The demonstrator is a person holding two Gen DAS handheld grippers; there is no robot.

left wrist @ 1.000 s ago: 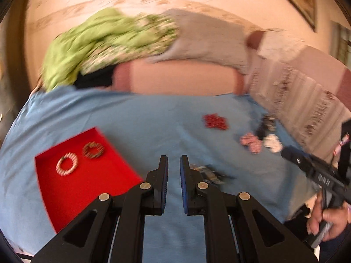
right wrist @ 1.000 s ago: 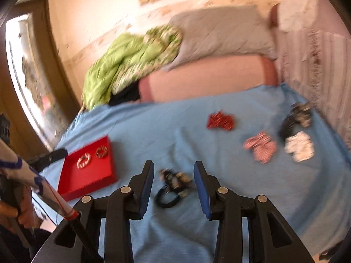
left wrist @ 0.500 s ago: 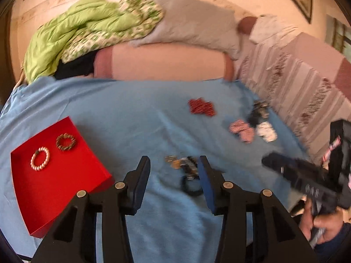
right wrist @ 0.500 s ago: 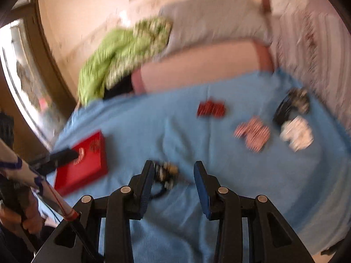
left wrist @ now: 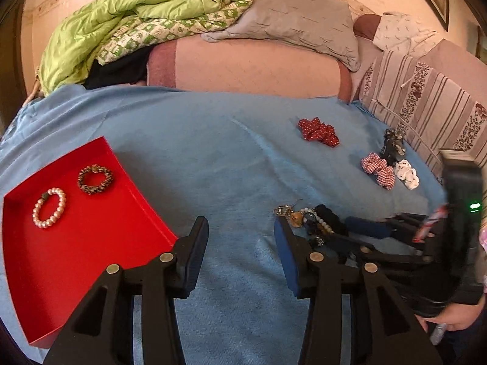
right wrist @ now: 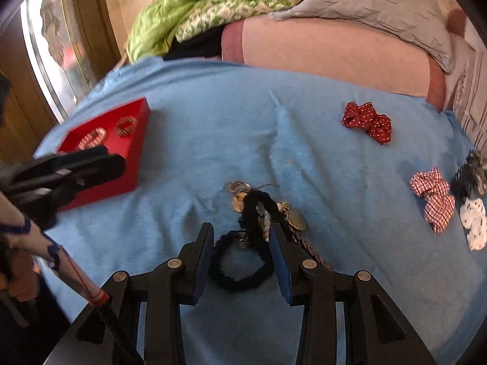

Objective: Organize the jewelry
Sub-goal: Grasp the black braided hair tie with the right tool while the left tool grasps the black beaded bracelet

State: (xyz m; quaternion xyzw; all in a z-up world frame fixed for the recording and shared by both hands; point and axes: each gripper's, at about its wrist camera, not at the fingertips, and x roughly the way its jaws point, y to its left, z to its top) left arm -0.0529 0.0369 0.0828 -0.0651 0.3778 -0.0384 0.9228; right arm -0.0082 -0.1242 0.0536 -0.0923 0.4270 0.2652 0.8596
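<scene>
Two bracelets [left wrist: 73,193] already lie in the red tray [left wrist: 91,252]; the tangled jewelry pile [right wrist: 261,210] is not yet sorted. The right gripper [right wrist: 240,243] has just been closing, its fingers either side of the pile's black band [right wrist: 240,261], not yet pinching it. The left gripper [left wrist: 240,243] hangs open and empty, the tray's near corner just left of its fingers. Ahead, the blue bedspread [left wrist: 213,140] lies bare; scrunchies [left wrist: 377,170] sit far right.

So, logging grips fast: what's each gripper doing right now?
Left gripper: open, empty.
Right gripper: open, closing around black band, not gripped.
</scene>
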